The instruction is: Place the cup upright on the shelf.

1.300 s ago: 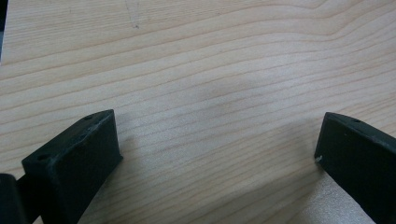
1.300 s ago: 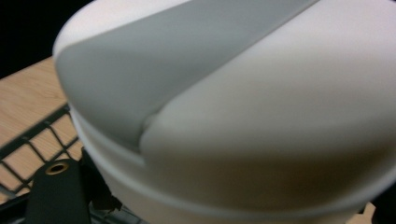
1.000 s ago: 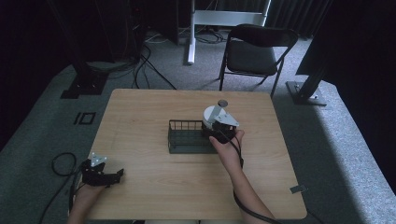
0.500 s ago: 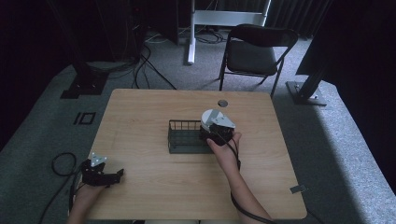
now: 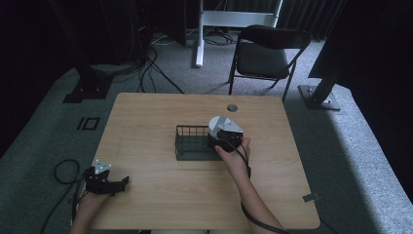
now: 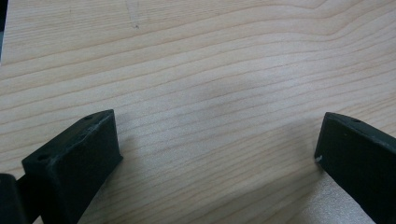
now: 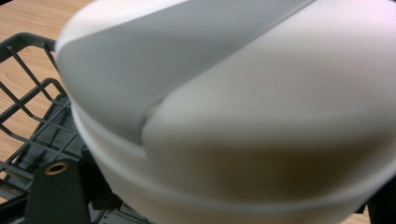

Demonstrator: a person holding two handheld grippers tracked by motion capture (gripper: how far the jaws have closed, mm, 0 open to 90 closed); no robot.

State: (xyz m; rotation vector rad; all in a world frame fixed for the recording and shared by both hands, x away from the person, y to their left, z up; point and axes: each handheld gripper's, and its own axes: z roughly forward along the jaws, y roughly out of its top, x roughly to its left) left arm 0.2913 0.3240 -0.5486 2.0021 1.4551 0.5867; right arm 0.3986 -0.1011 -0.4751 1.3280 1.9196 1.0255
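A white rounded object with a grey band (image 7: 243,93) sits between the jaws of my right gripper (image 5: 217,137), which is shut on it. I hold it over the right end of a dark wire basket (image 5: 191,144) in the middle of the wooden table (image 5: 146,122). In the high view the white object (image 5: 215,125) shows just above the basket's right rim. My left gripper (image 5: 122,183) rests low at the table's near left corner. Its jaws are open and wide apart in the left gripper view (image 6: 217,154), with bare wood between them.
A small round grommet (image 5: 232,107) is set into the table's far edge. A black folding chair (image 5: 265,53) stands beyond the table. Cables (image 5: 63,170) lie on the carpet at the left, and dark stand bases flank the table.
My right gripper has carried the white object a little to the left and nearer, so it now hangs over the basket's right end. The left gripper has stayed put.
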